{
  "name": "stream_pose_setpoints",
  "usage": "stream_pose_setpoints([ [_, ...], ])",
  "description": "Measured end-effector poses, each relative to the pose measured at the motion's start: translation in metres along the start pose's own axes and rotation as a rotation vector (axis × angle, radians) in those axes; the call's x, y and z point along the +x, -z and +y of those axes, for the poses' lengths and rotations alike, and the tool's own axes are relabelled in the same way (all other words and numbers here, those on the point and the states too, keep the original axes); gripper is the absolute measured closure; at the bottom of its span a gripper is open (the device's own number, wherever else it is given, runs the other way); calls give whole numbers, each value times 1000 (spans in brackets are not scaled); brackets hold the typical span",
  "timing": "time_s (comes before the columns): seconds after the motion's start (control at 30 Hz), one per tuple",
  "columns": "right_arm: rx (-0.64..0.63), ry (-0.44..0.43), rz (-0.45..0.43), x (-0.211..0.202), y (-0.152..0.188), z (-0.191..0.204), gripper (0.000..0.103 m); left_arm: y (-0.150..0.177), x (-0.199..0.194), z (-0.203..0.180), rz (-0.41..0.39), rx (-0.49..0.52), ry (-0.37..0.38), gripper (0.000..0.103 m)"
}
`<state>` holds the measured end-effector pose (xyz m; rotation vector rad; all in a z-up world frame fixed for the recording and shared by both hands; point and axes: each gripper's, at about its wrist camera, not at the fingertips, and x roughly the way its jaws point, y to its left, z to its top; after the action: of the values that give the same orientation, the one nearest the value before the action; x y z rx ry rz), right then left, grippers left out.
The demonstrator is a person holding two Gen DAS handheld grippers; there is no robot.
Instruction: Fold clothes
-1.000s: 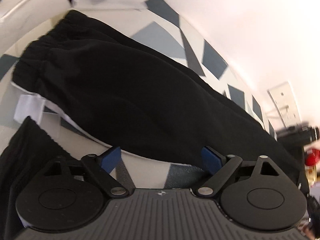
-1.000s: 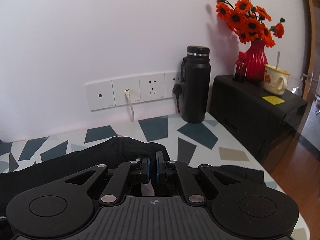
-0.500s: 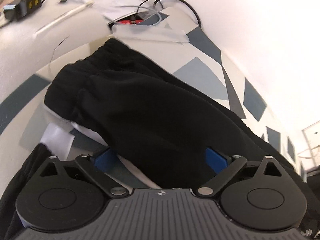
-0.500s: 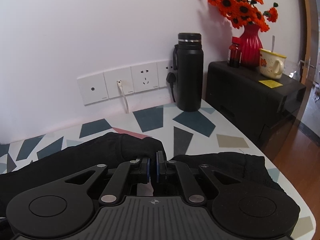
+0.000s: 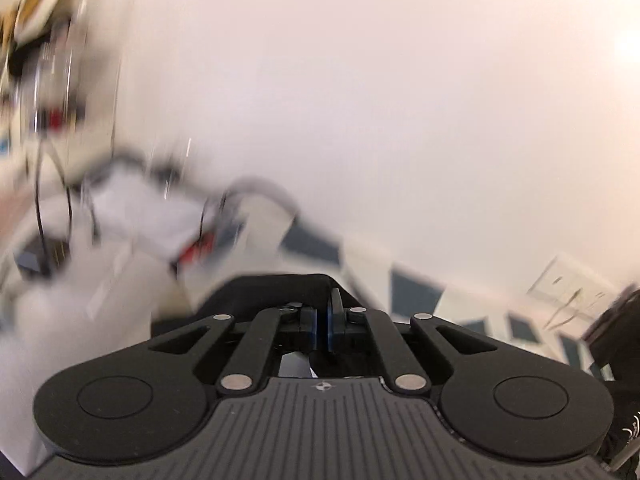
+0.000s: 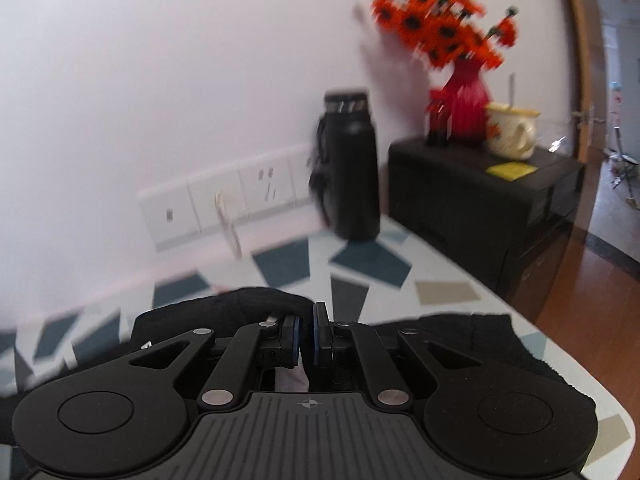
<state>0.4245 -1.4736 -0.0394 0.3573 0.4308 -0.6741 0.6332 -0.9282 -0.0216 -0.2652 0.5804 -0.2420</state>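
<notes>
Left gripper (image 5: pixel 321 322): jaws clamped on a fold of the black garment (image 5: pixel 276 292), held above the blurred bench (image 5: pixel 416 292). Right gripper (image 6: pixel 306 330): jaws clamped on the same black cloth, which spreads over the bench toward 3 o'clock. Black flask (image 6: pixel 354 168) at 12 o'clock; red vase (image 6: pixel 466 100) at 1 o'clock on a black cabinet (image 6: pixel 480 192).

Exposure: bright, even indoor light in both views; plain white wall (image 5: pixel 400 100) nearly washed out in the left view.
Glare: streak at the right view's upper left.
Blur: heavy smear on the cluttered cables (image 5: pixel 60 140); orange artificial flowers (image 6: pixel 440 28) and black cylindrical flask (image 6: pixel 352 164) softened.
Sharpness: black gripper bodies crisp.
Distortion: fisheye bowing, dark corners.
</notes>
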Motion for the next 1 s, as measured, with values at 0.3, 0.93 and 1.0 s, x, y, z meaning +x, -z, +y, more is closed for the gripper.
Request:
stream_pose_setpoints([
  [0.3,-92,-18,-224,-90,-1,10,98,6,-94,19,-64,13,-90,98],
  [0.93,-193,-92,-254,74,-72,110,98,-35,51,-15,-103,-34,-267,94],
  [1.0,-217,-94,-208,122,-76,130,96,-35,103,-22,-50,30,-313,87],
])
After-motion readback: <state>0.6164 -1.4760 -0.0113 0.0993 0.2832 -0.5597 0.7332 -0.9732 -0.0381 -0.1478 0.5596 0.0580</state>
